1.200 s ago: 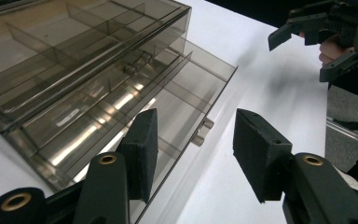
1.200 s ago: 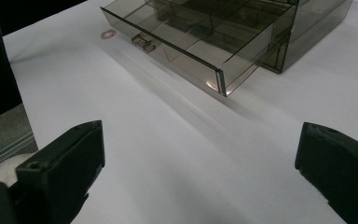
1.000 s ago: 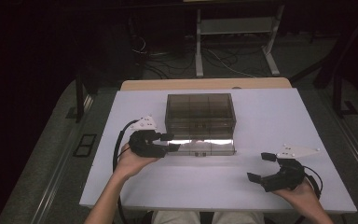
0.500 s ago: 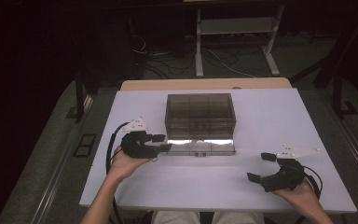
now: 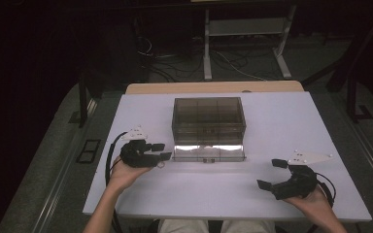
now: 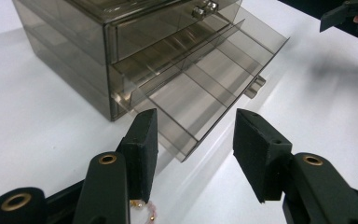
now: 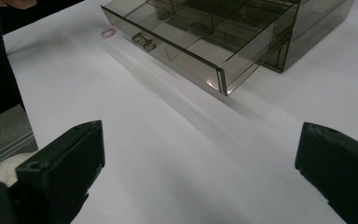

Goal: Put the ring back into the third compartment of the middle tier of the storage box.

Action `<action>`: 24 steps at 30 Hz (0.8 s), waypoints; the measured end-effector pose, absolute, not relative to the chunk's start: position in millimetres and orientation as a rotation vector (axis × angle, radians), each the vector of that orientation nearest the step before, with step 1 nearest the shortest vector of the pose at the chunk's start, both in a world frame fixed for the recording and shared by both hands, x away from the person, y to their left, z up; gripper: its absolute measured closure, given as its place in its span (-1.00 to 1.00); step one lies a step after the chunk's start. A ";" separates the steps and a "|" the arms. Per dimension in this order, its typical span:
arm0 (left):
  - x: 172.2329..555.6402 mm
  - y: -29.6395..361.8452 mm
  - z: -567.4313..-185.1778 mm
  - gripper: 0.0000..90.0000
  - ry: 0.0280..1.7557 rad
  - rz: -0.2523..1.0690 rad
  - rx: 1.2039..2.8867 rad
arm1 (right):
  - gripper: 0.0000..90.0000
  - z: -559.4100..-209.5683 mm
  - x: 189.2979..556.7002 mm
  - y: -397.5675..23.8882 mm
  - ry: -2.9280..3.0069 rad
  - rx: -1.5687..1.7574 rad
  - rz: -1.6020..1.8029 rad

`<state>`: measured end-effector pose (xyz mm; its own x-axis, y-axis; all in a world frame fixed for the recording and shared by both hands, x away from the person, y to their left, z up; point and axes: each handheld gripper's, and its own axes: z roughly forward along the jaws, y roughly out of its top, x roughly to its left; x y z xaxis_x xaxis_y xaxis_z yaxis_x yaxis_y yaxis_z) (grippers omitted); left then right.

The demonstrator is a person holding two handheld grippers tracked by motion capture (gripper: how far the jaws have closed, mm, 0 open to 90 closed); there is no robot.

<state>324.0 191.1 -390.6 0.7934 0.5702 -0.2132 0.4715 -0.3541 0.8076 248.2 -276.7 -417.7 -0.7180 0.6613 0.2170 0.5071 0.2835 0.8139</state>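
No legible text, label, brand mark, number or sign is found on any surface in any of the three views. The smoked-plastic drawer box (image 5: 209,121) carries no readable marking, nor does the white table (image 5: 291,121) around it.

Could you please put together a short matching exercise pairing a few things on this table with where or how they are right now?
Things:
1. bottom drawer
2. top drawer
3. left tongs
4. right tongs

States:
A. pushed in
B. open, by the pulled-out drawer's left end
C. pulled out, with dividers
D. open, apart from the box, near the table's front right

Pairs: 1-C, 2-A, 3-B, 4-D
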 end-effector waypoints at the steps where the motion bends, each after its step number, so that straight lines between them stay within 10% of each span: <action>1: 323.9 192.1 -391.8 0.10 0.783 0.128 2.007 | -0.98 -417.8 248.2 -276.6 2.382 1.095 1.413; 24: 321.8 195.0 -417.0 0.12 0.802 0.161 2.106 | -0.98 -417.6 247.6 -276.6 2.384 1.090 1.414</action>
<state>321.8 195.0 -417.0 0.7858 0.5960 -0.1654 0.4860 -0.4295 0.7611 247.6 -276.6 -417.6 -0.7206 0.6591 0.2153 0.5051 0.2862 0.8142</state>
